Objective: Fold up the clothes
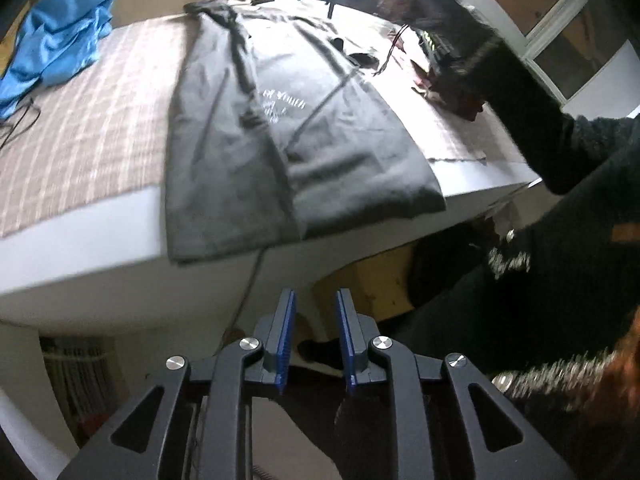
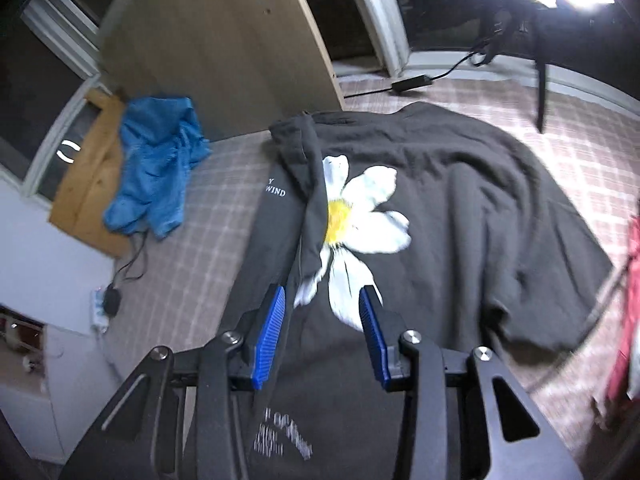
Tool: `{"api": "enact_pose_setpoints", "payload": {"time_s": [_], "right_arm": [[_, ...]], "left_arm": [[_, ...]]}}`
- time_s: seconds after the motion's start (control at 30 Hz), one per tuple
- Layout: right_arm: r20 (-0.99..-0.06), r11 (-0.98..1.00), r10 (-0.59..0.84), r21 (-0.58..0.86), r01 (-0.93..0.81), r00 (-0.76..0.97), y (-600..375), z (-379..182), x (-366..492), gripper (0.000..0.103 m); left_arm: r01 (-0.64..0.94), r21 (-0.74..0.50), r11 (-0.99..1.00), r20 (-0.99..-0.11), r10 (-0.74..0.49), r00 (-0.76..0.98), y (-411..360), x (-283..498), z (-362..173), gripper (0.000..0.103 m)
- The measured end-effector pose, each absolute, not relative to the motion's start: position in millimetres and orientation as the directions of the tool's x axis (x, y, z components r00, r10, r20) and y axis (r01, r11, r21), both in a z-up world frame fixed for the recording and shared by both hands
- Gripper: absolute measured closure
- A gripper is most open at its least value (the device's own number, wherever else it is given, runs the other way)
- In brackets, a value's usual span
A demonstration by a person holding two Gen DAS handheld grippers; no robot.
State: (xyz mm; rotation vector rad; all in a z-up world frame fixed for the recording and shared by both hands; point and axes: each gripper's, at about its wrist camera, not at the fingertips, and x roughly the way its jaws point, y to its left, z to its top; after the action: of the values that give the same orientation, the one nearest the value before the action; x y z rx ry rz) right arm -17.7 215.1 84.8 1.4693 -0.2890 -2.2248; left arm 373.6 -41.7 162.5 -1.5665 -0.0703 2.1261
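Note:
A dark grey T-shirt (image 1: pixel 280 128) lies spread on the checked bed, its hem hanging over the near white edge. In the right wrist view the shirt (image 2: pixel 460 216) shows a white daisy print with a yellow centre (image 2: pixel 360 216), and its left side is folded inward over the flower. My left gripper (image 1: pixel 316 300) is open and empty, held off the bed below its edge. My right gripper (image 2: pixel 322 300) is open and empty, hovering just above the shirt's lower middle.
A blue garment (image 1: pixel 52 40) lies at the bed's far left corner, also seen in the right wrist view (image 2: pixel 156 164). A red cloth (image 2: pixel 628 300) lies at the right. Cables and a power brick (image 2: pixel 412 82) lie near the window. A person's dark-sleeved arm (image 1: pixel 520 92) reaches over the bed.

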Motion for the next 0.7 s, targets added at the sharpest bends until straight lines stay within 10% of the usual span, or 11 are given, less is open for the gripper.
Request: {"api": "enact_pose_setpoints", "payload": {"time_s": [0.7], "right_arm": [[-0.816,-0.9,-0.405,0.279,0.334,-0.412,162,92,-107,0.065]], "left_arm": [[-0.412,-0.115,-0.904,-0.876,0.288,-0.386,-49,105,159,0.077]]}}
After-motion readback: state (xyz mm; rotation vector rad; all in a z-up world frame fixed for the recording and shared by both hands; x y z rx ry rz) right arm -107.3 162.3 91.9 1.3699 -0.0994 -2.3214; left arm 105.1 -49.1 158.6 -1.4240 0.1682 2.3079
